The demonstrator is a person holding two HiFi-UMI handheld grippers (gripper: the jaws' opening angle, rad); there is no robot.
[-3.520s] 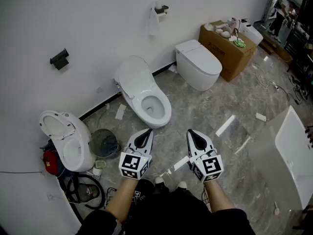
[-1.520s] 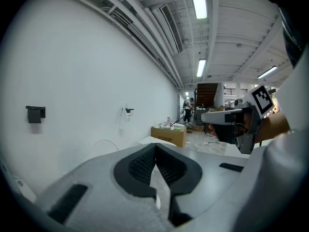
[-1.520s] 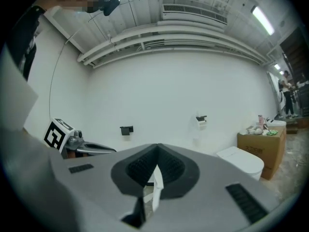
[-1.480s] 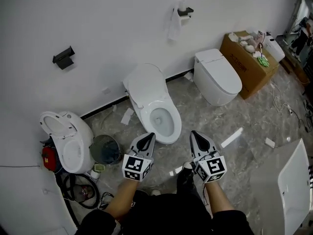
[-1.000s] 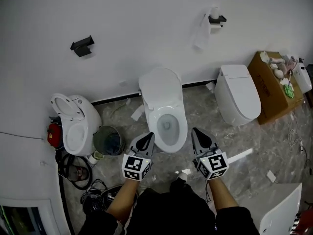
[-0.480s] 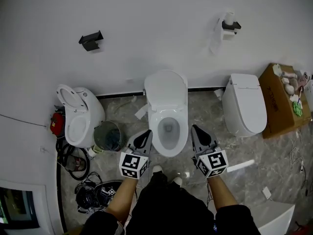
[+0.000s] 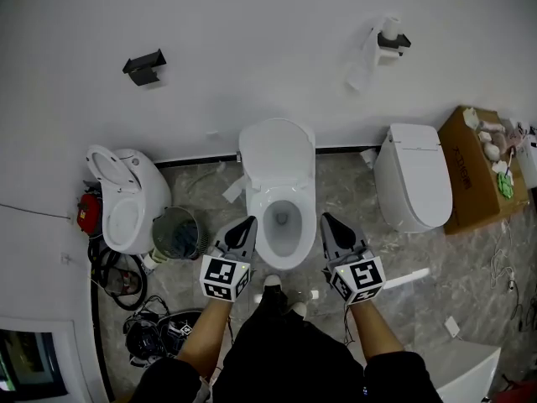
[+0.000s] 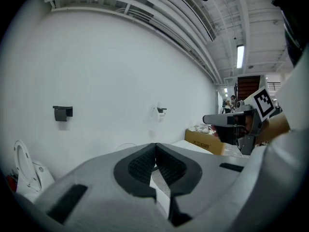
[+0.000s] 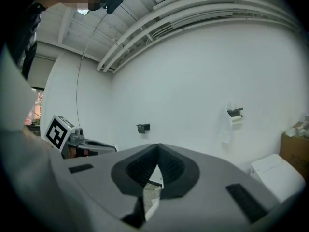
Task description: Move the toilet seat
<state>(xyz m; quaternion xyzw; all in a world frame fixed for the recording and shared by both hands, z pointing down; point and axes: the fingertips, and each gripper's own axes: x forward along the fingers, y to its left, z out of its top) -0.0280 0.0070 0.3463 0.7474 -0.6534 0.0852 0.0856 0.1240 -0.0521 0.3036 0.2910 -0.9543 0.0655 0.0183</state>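
Observation:
A white toilet (image 7: 281,217) stands against the wall straight ahead in the head view. Its lid (image 7: 277,151) is raised against the wall, and the seat ring (image 7: 295,243) lies down around the bowl. My left gripper (image 7: 246,223) hovers by the bowl's left front side, shut with nothing in it. Level with it on the bowl's right side is my right gripper (image 7: 327,221), also shut and empty. In the left gripper view the pads (image 8: 145,162) meet; in the right gripper view the pads (image 9: 145,166) meet too. Neither gripper touches the toilet.
Another toilet (image 7: 126,198) with its seat up stands at the left beside a round bin (image 7: 176,233) and cables (image 7: 117,277). A closed toilet (image 7: 411,187) and a cardboard box (image 7: 470,175) are at the right. A paper holder (image 7: 390,39) and a black bracket (image 7: 144,64) hang on the wall.
The view has swung round and closed in, so the middle toilet now sits straight ahead between the two grippers. Both grippers stay shut and empty.

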